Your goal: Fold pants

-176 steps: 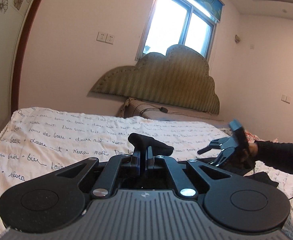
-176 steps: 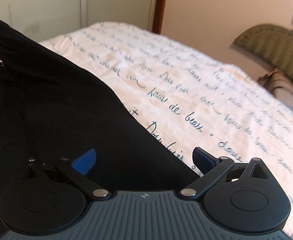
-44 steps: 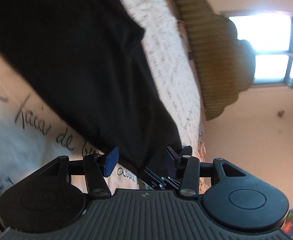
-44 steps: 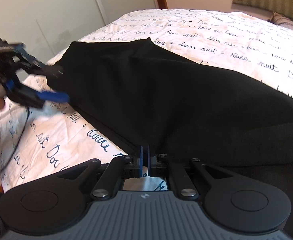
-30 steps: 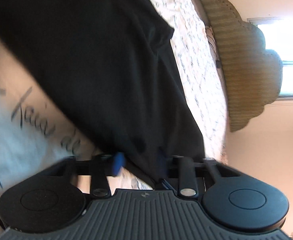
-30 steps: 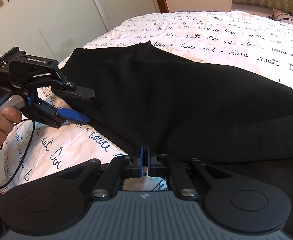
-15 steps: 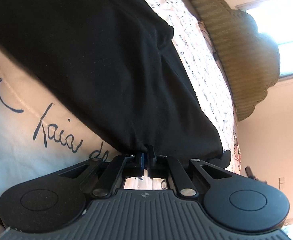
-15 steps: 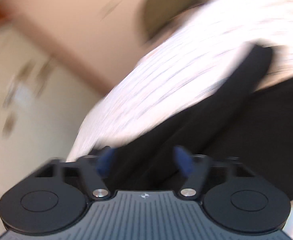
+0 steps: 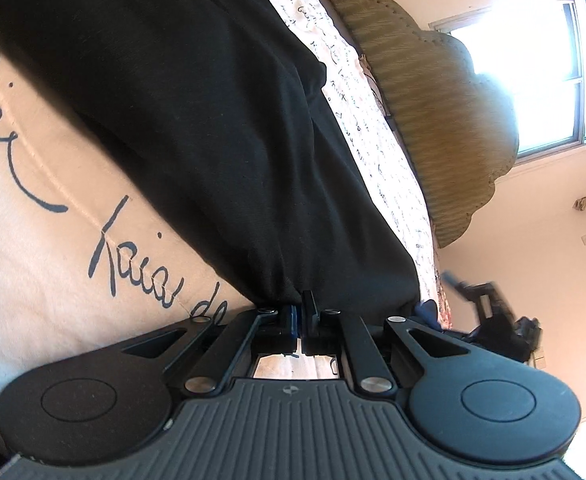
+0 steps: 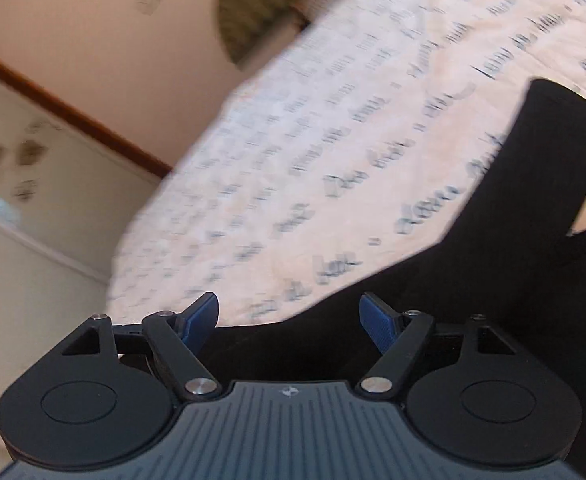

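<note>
Black pants (image 9: 213,120) lie spread on the white bedsheet with blue script (image 9: 53,240). My left gripper (image 9: 300,316) is shut on the bunched edge of the pants nearest the camera, and the cloth puckers into its blue pads. In the right wrist view my right gripper (image 10: 289,316) stands open just above the pants (image 10: 493,280), with nothing between its fingers. One narrow part of the pants runs up to the right across the sheet (image 10: 333,120). The right gripper (image 9: 441,292) also shows in the left wrist view, as a blur past the pants' far edge.
An olive padded headboard (image 9: 445,120) and a bright window (image 9: 533,60) stand at the bed's head. Pale wardrobe doors (image 10: 33,220) with a wooden frame line the wall beside the bed. Bare sheet lies around the pants.
My left gripper has closed on the pants' edge. My right gripper has let go of the pants, opened wide, and rolled and swung sideways away from where it held them.
</note>
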Action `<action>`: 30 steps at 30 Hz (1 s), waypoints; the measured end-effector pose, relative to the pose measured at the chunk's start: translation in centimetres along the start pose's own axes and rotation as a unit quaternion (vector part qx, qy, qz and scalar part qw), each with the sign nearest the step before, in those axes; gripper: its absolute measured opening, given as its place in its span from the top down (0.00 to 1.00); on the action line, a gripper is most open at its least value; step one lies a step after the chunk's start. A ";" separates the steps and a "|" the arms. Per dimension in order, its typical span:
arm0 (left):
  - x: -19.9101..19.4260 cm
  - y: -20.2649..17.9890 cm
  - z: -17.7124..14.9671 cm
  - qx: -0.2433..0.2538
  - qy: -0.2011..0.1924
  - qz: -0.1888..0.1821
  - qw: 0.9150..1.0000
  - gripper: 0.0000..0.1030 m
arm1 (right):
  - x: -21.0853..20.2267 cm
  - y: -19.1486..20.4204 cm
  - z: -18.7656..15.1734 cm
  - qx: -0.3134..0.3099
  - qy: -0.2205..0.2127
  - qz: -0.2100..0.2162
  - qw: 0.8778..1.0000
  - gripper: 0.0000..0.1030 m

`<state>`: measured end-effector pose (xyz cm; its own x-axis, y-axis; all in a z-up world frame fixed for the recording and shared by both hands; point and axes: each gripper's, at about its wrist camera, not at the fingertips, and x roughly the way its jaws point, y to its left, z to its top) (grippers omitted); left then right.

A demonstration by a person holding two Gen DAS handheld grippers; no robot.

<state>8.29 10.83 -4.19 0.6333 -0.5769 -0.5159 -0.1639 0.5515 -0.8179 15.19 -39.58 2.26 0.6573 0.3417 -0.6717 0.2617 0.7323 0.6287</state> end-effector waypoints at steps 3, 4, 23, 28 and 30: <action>-0.1 0.3 0.0 0.005 0.000 -0.010 1.000 0.88 | -3.2 -2.8 -0.5 0.022 -0.077 -0.105 0.991 0.25; -0.1 0.3 0.0 0.008 -0.002 -0.012 1.000 0.88 | -4.6 -3.8 -1.1 0.039 -0.106 -0.160 0.981 0.25; -0.1 0.7 0.0 0.033 -0.006 -0.027 0.999 0.88 | 0.0 -1.5 1.0 0.016 -0.063 -0.187 0.980 0.23; -0.1 0.8 0.1 0.034 -0.007 -0.031 0.999 0.88 | -2.8 -2.2 0.2 0.054 -0.092 -0.104 0.989 0.24; -0.1 0.9 0.1 0.035 -0.007 -0.032 0.999 0.88 | -4.8 -3.5 -0.6 0.101 -0.109 -0.077 0.986 0.24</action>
<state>8.16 11.41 -4.82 0.6514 -0.6037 -0.4596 -0.0700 0.5554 -0.8287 10.69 -43.47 3.02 0.7299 0.0847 -0.6783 0.4904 0.6264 0.6059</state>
